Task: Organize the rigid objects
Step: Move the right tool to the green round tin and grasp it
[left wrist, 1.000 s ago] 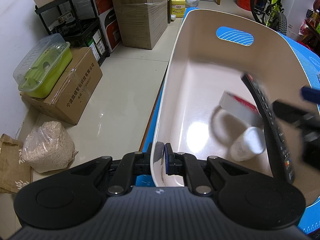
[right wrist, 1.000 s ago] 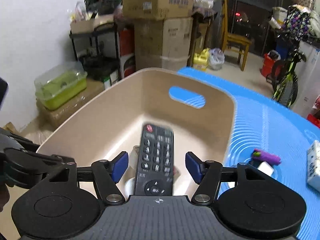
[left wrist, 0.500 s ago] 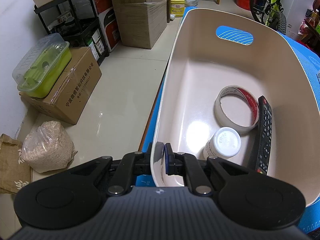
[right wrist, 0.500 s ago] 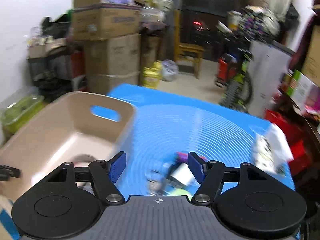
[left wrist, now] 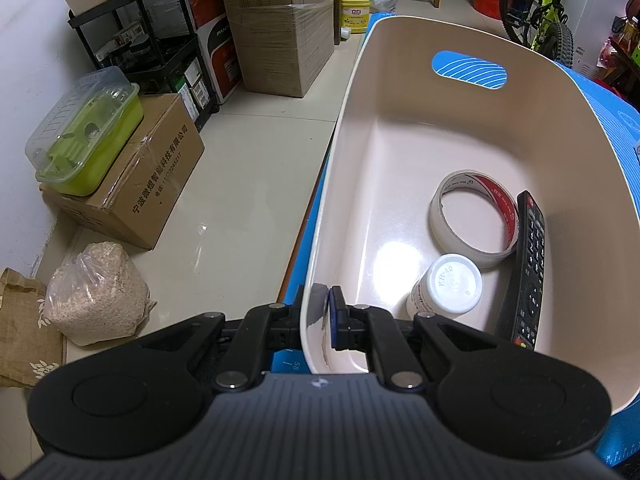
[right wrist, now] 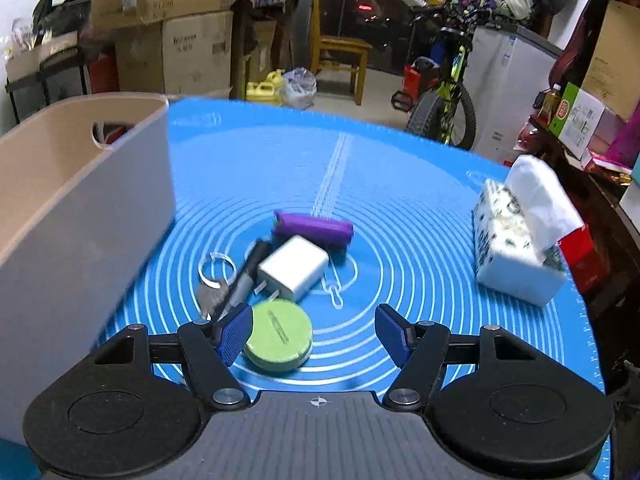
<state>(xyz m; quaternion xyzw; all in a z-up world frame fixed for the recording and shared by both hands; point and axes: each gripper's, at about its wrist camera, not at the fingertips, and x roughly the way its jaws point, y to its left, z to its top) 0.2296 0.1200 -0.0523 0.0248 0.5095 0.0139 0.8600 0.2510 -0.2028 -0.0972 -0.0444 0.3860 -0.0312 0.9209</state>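
Note:
My left gripper [left wrist: 320, 320] is shut on the near rim of the beige bin [left wrist: 400, 152], one finger inside and one outside the wall. Inside the bin lie a tape roll [left wrist: 474, 218], a white bottle [left wrist: 446, 286] and a black remote [left wrist: 528, 270] along the right wall. My right gripper [right wrist: 316, 334] hangs open above the blue mat [right wrist: 400, 200], right of the bin [right wrist: 80, 208]. Below and ahead of it lie a green round tin [right wrist: 278, 334], a white charger [right wrist: 292, 268], a purple case [right wrist: 312, 230], a black pen [right wrist: 244, 276] and a key ring [right wrist: 214, 280]. Nothing is between its fingers.
A tissue pack [right wrist: 520, 232] stands on the mat at the right. On the floor left of the table are a cardboard box [left wrist: 132, 188] with a green container [left wrist: 88, 132], a bag of grain [left wrist: 96, 292] and shelves. A bicycle [right wrist: 444, 96] and a chair stand beyond the table.
The remote has dropped from my right gripper and now lies in the bin beside the tape. My right gripper has swung right, away from the bin, over the small items. The left has stayed put.

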